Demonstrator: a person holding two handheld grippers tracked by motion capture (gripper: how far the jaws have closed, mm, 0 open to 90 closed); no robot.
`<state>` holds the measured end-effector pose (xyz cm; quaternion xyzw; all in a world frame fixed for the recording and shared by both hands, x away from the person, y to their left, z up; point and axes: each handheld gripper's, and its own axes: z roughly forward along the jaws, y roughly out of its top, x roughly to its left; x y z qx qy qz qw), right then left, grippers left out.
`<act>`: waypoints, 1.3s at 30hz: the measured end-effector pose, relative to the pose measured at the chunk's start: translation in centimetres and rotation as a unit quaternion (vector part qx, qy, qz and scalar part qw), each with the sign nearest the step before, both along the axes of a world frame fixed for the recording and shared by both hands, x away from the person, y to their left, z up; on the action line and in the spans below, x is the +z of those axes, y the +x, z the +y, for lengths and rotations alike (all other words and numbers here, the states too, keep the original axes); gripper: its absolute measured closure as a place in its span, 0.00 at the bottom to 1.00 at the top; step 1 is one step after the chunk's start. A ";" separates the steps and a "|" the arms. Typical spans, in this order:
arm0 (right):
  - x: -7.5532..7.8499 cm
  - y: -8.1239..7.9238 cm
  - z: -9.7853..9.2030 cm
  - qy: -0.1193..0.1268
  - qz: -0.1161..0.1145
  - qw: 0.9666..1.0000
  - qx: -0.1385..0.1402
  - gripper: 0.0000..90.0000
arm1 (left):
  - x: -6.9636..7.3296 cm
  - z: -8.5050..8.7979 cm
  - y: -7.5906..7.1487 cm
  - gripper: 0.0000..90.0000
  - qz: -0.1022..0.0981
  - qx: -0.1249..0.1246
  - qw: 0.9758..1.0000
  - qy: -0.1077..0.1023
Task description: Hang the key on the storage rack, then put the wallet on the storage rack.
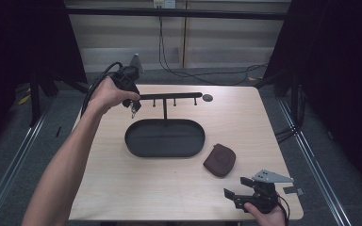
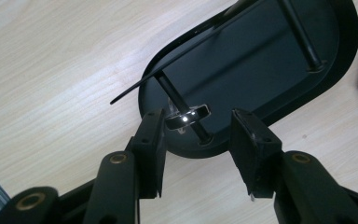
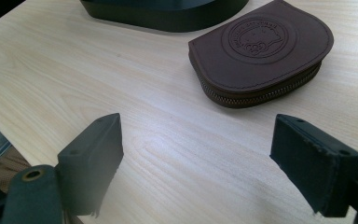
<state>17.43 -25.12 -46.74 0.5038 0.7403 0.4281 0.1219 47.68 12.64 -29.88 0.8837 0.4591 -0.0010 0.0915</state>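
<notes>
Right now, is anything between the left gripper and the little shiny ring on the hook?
Nothing visible is in the way. The ring hangs on a hook of the rack, just ahead of the open left gripper, over the black tray.

black oval tray, brown embossed pouch, pale woodgrain table, perhaps silvery keyring.

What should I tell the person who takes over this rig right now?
Left gripper: jaws open, either side of the key ring, not pressing it.
Right gripper: open, idle at the table's near right corner.
Key ring hangs on the end hook of the rack, above the tray. Pouch lies beside the tray, untouched.
Done: ring seems hung. Left: back the left gripper away, probably.
</notes>
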 end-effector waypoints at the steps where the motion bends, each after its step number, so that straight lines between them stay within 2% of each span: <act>1: 0.0 0.0 0.0 0.000 0.000 1.000 0.000 0.18 | 0.0 0.0 0.0 0.62 0.000 0.000 1.000 0.000; 8: 0.0 0.0 0.0 0.000 -0.001 1.000 0.000 0.18 | 0.0 0.4 -0.7 0.54 -0.001 -0.011 1.000 -0.002; 11: 0.0 0.1 0.0 0.001 0.002 1.000 -0.001 0.18 | 0.0 0.7 -0.8 0.56 -0.005 0.000 1.000 0.002; 12: 0.0 0.1 0.0 0.001 0.002 1.000 -0.001 0.18 | 0.0 1.1 -0.8 0.55 0.001 -0.001 1.000 -0.007; 15: 0.0 0.1 0.0 0.001 0.001 1.000 -0.001 0.18 | 0.0 1.5 -1.0 0.51 -0.002 -0.002 1.000 -0.011; 16: 0.0 0.1 0.0 0.000 0.001 1.000 -0.001 0.18 | 0.1 1.8 -1.3 0.51 -0.002 -0.009 1.000 -0.017; 25: 0.0 0.1 0.1 -0.001 0.001 1.000 -0.003 0.18 | 0.0 3.6 -2.7 0.46 -0.001 -0.018 1.000 -0.025; 32: 0.0 0.0 0.1 -0.002 0.001 1.000 -0.003 0.18 | -0.7 4.7 -4.0 0.42 -0.006 -0.023 0.999 -0.035; 34: 0.0 0.1 0.1 -0.003 0.002 1.000 -0.003 0.18 | -1.0 5.0 -4.4 0.41 -0.004 -0.029 0.999 -0.032; 39: 0.0 0.1 0.1 -0.002 0.002 1.000 -0.005 0.18 | -1.1 5.5 -5.4 0.38 -0.014 -0.030 0.999 -0.035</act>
